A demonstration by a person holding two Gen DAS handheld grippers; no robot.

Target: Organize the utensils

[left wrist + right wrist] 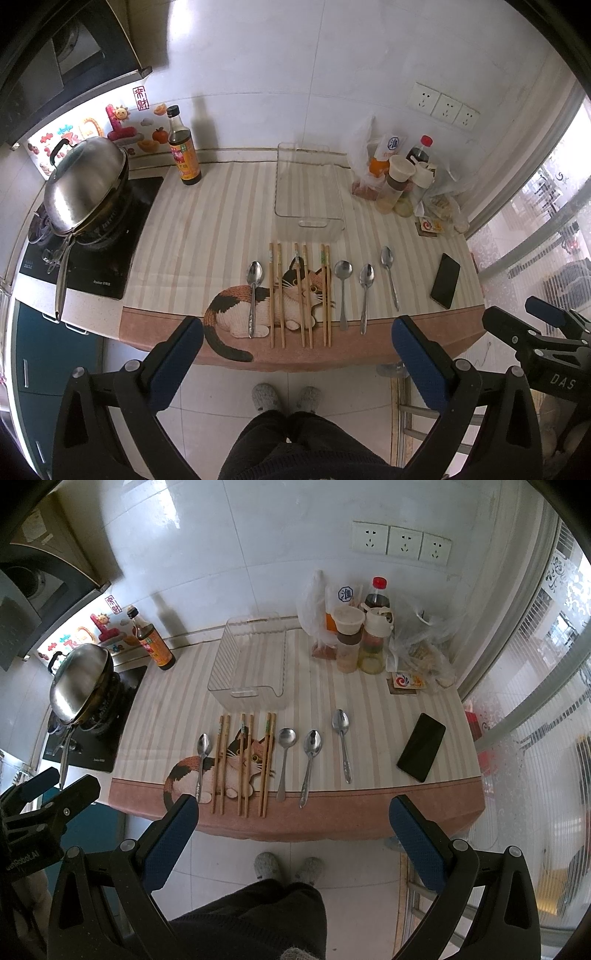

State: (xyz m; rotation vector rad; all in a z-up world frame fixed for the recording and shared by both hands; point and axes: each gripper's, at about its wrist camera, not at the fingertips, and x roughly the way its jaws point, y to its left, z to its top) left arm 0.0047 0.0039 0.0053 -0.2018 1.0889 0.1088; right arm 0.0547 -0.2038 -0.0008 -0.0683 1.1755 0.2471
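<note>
Four spoons (342,291) and three chopstick pairs (303,295) lie in a row along the tabletop's (184,236) near edge, before a clear tray (308,192). Left claw (295,350) and right claw (293,827) hover wide open, empty.

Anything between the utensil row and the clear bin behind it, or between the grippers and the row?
Nothing visible. Only bare striped cloth separates the chopsticks and spoons from the clear bin. Both the left gripper and right gripper hang open off the table's near edge, with nothing in front of the row.
</note>
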